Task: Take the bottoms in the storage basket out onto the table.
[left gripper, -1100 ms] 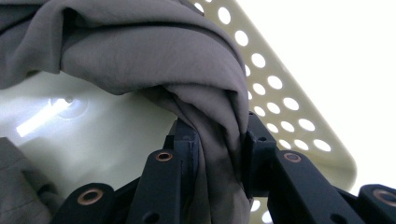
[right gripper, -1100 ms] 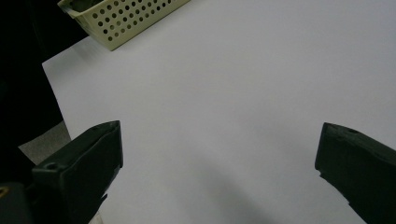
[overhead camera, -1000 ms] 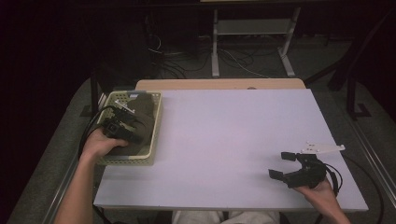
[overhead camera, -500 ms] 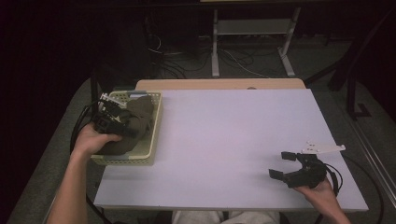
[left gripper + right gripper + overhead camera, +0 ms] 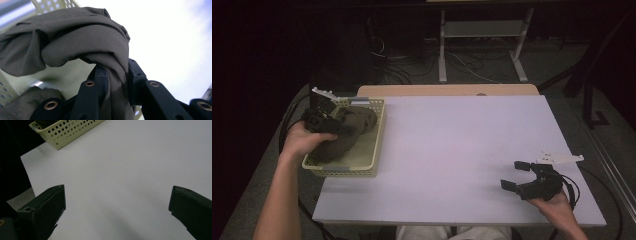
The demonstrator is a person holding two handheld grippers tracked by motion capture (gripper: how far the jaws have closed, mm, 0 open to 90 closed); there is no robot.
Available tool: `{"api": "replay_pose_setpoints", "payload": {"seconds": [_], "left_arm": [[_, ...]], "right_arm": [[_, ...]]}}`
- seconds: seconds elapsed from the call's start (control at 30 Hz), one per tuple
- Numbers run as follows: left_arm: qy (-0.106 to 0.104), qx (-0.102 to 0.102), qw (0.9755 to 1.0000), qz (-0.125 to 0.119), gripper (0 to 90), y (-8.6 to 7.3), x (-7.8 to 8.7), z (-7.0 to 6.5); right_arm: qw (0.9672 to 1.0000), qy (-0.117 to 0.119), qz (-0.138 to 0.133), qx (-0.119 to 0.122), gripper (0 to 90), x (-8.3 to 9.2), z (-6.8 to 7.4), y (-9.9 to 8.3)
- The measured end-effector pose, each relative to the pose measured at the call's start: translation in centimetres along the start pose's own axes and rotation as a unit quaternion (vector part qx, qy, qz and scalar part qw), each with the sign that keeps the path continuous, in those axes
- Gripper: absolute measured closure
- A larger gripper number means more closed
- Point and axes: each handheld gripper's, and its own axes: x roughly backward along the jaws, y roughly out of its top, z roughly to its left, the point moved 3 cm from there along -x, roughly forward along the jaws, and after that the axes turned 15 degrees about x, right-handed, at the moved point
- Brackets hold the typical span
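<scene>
A dark olive cloth [image 5: 346,131] lies bunched in a pale yellow perforated basket [image 5: 371,159] at the table's left edge. My left gripper [image 5: 343,128] hangs over the basket, shut on a fold of that cloth. Up close, the left gripper view has the cloth [image 5: 82,42] pinched between my two black jaws, and it drapes up and over them. My right gripper [image 5: 515,175] rests near the table's front right corner with its jaws wide open and nothing between them. The right gripper view looks across bare white tabletop toward the basket [image 5: 67,132].
The white table [image 5: 462,150] stretches wide between the basket and my right hand. Beyond its far edge stand a light wooden board [image 5: 447,90] and a metal stand [image 5: 482,45] on a dark floor with cables.
My left gripper has risen out of the basket with the cloth, pulling part of it upward. The right gripper has stayed where it was.
</scene>
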Motion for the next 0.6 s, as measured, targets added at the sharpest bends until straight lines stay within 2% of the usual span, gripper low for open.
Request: {"api": "replay_pose_setpoints", "payload": {"seconds": [0.2, 0.53, 0.6], "left_arm": [[0.007, -0.011, 0.9999, 0.002, 72.8, 1.2, 1.1, -0.5], [0.010, -0.018, 0.9997, -0.013, 73.0, 2.8, 2.5, -1.2], [0.013, -0.025, 0.9995, -0.015, 73.0, 3.1, 2.8, -1.3]], "right_arm": [[0.9999, -0.006, -0.008, -0.003, 0.7, 0.2, -0.1, 0.1], [0.9999, -0.006, -0.008, -0.002, 0.7, 0.2, -0.2, 0.2], [0.9999, -0.006, -0.011, -0.002, 0.7, 0.3, -0.2, 0.2]]}}
